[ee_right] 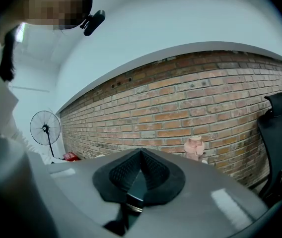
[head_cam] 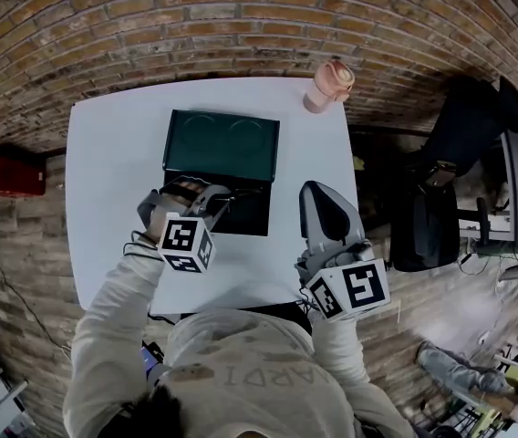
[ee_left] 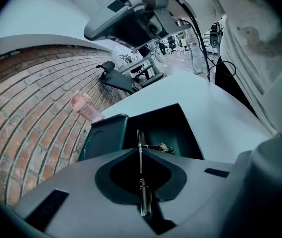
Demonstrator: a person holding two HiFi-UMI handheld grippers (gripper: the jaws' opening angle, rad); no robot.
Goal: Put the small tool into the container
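A dark green case (head_cam: 245, 217) lies open on the white table (head_cam: 113, 162), its lid (head_cam: 222, 144) laid back toward the wall. My left gripper (head_cam: 222, 199) hovers over the case's near half. In the left gripper view its jaws (ee_left: 140, 150) are shut on a thin flat metal tool (ee_left: 143, 197), whose tip pokes out over the case's tray (ee_left: 180, 128). A small metal piece (ee_left: 162, 147) lies inside the tray. My right gripper (head_cam: 312, 190) rests to the right of the case, shut, with nothing between its pads (ee_right: 141, 155); it points up at the brick wall.
A pink bottle (head_cam: 330, 85) stands at the table's far right corner, also in the right gripper view (ee_right: 194, 148). A black office chair (head_cam: 441, 190) is right of the table, a red box (head_cam: 4, 172) on the floor at left. A fan (ee_right: 45, 128) stands by the wall.
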